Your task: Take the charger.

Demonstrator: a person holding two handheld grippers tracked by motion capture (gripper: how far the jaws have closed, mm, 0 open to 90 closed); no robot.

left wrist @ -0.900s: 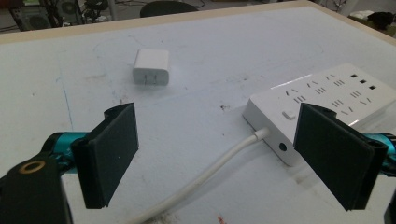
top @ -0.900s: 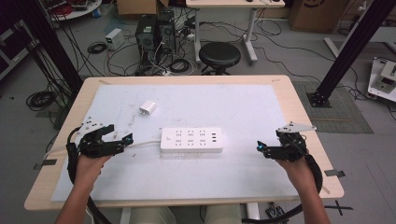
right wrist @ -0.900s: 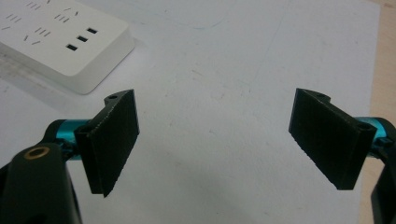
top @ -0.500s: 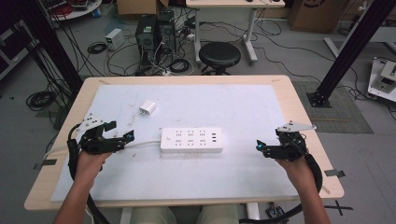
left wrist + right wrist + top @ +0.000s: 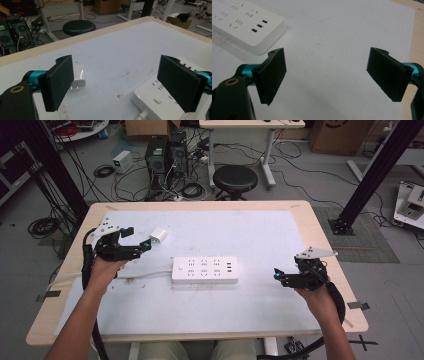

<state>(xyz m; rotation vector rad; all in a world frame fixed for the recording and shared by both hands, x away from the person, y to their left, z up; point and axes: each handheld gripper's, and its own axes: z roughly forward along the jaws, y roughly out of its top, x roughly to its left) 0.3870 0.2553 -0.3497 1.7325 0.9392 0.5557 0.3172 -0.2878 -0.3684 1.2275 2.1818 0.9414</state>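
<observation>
A white power strip [image 5: 205,269] lies flat in the middle of the white mat, its cord running off to the left. A small white plug-in charger [image 5: 158,234] lies at the back left of the strip. My left gripper [image 5: 139,238] is open just left of the charger, jaws pointing toward it. In the left gripper view the charger [image 5: 80,78] sits partly behind the left jaw, apart from the pads, and the strip's switch end [image 5: 155,98] is at lower right. My right gripper [image 5: 278,276] is open to the right of the strip, with bare mat between its jaws and the strip's end [image 5: 249,25] ahead.
The wooden table [image 5: 200,205] carries a white mat with bare room on the right and at the front. Beyond the far edge stand a black stool [image 5: 235,177], computer towers [image 5: 162,152] and floor cables. Black frame posts [image 5: 370,175] rise at both sides.
My left gripper has moved forward and slightly right, from beside the strip's left end to close by the charger. The right gripper has stayed in place.
</observation>
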